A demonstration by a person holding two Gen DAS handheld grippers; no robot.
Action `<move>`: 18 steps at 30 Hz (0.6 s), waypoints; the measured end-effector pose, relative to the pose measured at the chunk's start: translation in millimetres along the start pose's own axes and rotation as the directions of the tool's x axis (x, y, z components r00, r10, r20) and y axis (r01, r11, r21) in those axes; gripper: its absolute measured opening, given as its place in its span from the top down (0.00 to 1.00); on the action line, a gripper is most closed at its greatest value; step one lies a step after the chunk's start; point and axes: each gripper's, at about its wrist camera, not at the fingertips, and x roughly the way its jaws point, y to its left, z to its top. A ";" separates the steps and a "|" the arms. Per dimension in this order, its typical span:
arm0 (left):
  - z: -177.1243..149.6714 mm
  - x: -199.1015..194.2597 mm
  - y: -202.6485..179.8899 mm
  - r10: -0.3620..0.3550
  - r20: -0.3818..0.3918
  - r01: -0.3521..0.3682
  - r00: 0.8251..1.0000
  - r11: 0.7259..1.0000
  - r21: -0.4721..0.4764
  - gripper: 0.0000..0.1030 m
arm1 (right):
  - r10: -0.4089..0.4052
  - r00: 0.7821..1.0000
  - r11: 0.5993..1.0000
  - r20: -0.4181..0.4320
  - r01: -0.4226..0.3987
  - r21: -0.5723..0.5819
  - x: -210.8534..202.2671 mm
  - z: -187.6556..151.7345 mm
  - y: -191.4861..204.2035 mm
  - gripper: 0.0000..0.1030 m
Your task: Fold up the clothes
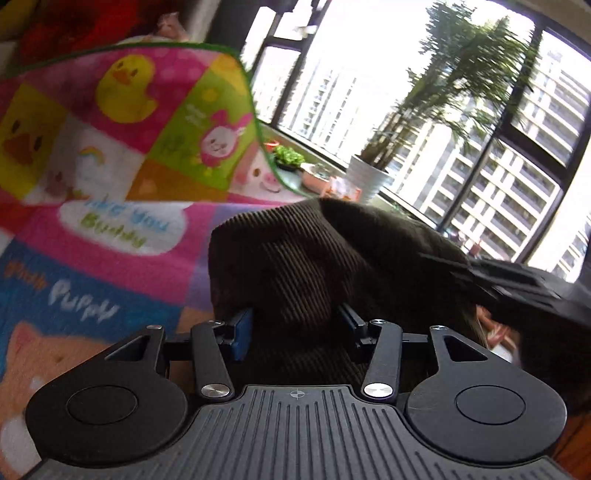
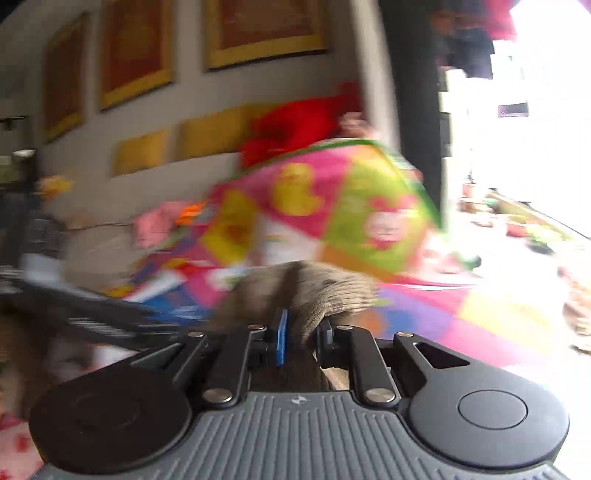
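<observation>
Left tongs (image 1: 295, 328) pinch a bunched brown corduroy garment (image 1: 317, 258); right tongs (image 2: 303, 338), nearly pressed together, pinch another fold of it. Beneath lies a cartoon mat (image 1: 110, 155) printed "Puppy" and "Buddy".

Two tongs: the left tongs (image 1: 295, 328) and the right tongs (image 2: 304, 338), each with one bunch of the same brown corduroy garment (image 1: 295, 266) between its jaws. One garment in all. One cartoon-printed play mat (image 1: 110, 184) beyond and left of the left tongs, its far end raised. Three gold-framed pictures (image 2: 266, 29) on the wall above and beyond the right tongs. Three yellow cushions (image 2: 140, 151) below them, left of one red cloth heap (image 2: 295, 129). One tall plant in one white pot (image 1: 369, 177) beyond and right of the left tongs.
</observation>
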 end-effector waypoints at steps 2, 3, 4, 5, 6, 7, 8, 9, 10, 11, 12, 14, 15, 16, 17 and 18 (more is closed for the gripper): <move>1.4 10.7 -15.2 0.013 -0.016 -0.012 1.000 0.998 0.054 0.49 | -0.074 0.996 0.997 -0.043 0.075 0.020 11.3 -3.8 -22.9 0.82; -0.2 14.9 -22.0 0.030 -0.022 -0.029 0.999 0.996 0.082 0.48 | -0.098 0.992 0.994 -0.076 0.101 0.033 18.9 -7.2 -34.0 0.78; -2.1 18.7 -28.5 0.049 -0.026 -0.046 0.998 0.993 0.110 0.47 | -0.111 0.986 0.992 -0.121 0.118 0.051 27.8 -13.1 -44.2 0.73; -4.2 20.0 -32.2 0.067 -0.025 -0.063 0.997 0.989 0.133 0.44 | -0.126 0.978 0.989 -0.167 0.137 0.058 35.6 -20.9 -51.2 0.73; -5.4 19.4 -34.1 0.072 -0.026 -0.068 0.997 0.987 0.143 0.42 | -0.145 0.968 0.987 -0.205 0.157 0.045 41.9 -29.3 -54.1 0.70; -5.7 17.0 -34.7 0.068 -0.024 -0.064 0.997 0.988 0.141 0.41 | -0.164 0.960 0.984 -0.226 0.174 0.024 45.8 -36.2 -55.3 0.64; -5.5 14.1 -34.8 0.062 -0.022 -0.059 0.998 0.989 0.135 0.39 | -0.182 0.959 0.983 -0.216 0.185 -0.006 45.3 -40.2 -53.5 0.59; -4.6 11.9 -34.9 0.059 -0.020 -0.056 0.998 0.990 0.132 0.37 | -0.195 0.958 0.981 -0.209 0.193 -0.030 44.6 -42.8 -51.8 0.59; -3.5 10.2 -35.1 0.061 -0.018 -0.058 0.998 0.990 0.131 0.35 | -0.197 0.958 0.980 -0.208 0.193 -0.038 43.2 -42.4 -50.8 0.59; -2.4 8.7 -35.4 0.064 -0.015 -0.061 0.998 0.990 0.130 0.30 | -0.196 0.958 0.981 -0.209 0.192 -0.040 41.0 -42.0 -50.7 0.59; -1.6 7.6 -35.5 0.065 -0.011 -0.063 0.998 0.990 0.129 0.29 | -0.196 0.958 0.981 -0.209 0.191 -0.043 37.5 -42.0 -50.6 0.59; -0.8 6.3 -35.9 0.063 -0.010 -0.061 0.998 0.989 0.132 0.29 | -0.196 0.958 0.981 -0.208 0.190 -0.049 30.5 -42.0 -50.2 0.59; -1.3 6.9 -36.3 0.060 -0.015 -0.058 0.998 0.989 0.136 0.31 | -0.196 0.958 0.981 -0.208 0.189 -0.053 27.0 -42.0 -50.0 0.59; -2.0 7.9 -36.8 0.058 -0.021 -0.055 0.998 0.989 0.139 0.32 | -0.191 0.961 0.982 -0.200 0.184 -0.053 21.8 -40.8 -49.0 0.59; -2.7 8.9 -37.2 0.056 -0.027 -0.052 0.998 0.988 0.143 0.34 | -0.177 0.968 0.984 -0.179 0.171 -0.048 13.6 -37.5 -46.4 0.59; -3.9 9.9 -38.2 0.062 -0.027 -0.057 0.998 0.986 0.154 0.35 | -0.164 0.974 0.986 -0.158 0.159 -0.043 5.4 -34.2 -43.8 0.59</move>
